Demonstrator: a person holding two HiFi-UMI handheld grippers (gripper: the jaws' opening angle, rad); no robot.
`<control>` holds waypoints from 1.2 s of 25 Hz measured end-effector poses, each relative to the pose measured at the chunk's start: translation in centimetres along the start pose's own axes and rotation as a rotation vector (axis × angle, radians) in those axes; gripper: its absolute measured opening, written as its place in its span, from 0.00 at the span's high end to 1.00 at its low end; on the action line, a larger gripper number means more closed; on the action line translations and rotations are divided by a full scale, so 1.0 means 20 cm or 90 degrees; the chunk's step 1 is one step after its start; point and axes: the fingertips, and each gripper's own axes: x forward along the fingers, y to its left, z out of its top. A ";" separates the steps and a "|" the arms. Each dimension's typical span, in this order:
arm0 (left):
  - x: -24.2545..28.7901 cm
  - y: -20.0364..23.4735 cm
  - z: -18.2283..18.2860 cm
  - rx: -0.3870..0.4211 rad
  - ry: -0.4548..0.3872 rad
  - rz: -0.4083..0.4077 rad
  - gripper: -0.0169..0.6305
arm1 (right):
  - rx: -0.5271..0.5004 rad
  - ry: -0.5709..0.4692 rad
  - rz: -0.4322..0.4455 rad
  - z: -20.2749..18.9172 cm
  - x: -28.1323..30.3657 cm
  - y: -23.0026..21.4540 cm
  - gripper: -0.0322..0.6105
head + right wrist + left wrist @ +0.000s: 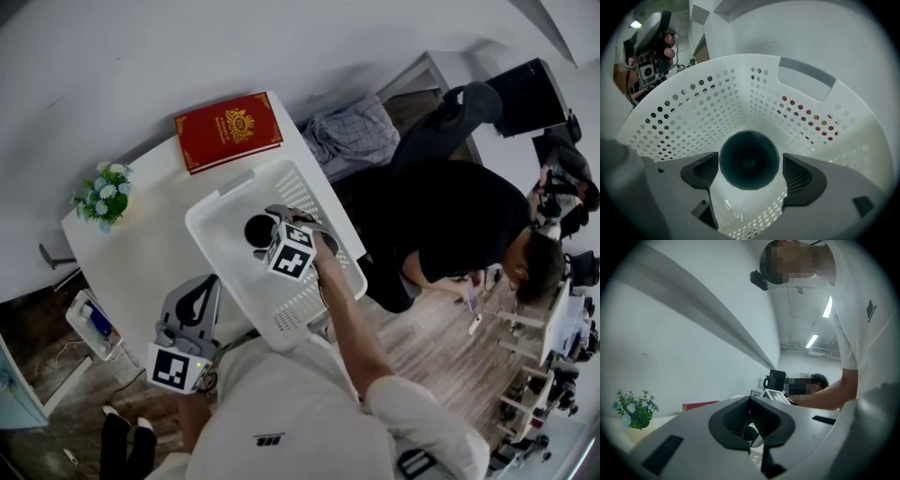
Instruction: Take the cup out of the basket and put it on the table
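Right gripper view: right gripper (750, 165) fingers (801, 173) stand open around the dark cup (749, 159) (upright) in the white basket (693, 117). Left gripper (751, 423) fingers (733, 420) are closed.

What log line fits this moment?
right gripper: open, straddling cup | cup: upright in basket | left gripper: shut, empty

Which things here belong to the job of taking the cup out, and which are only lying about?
For the job: cup, basket, table.
Lying about: book, flowers.
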 end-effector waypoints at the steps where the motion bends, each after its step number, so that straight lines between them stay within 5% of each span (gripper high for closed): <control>1: 0.00 0.00 0.00 0.000 0.001 0.001 0.96 | 0.000 0.000 0.003 0.00 0.01 0.00 0.31; 30: -0.03 0.00 -0.01 0.004 0.002 0.012 0.96 | -0.026 0.004 0.019 0.00 0.05 0.00 0.34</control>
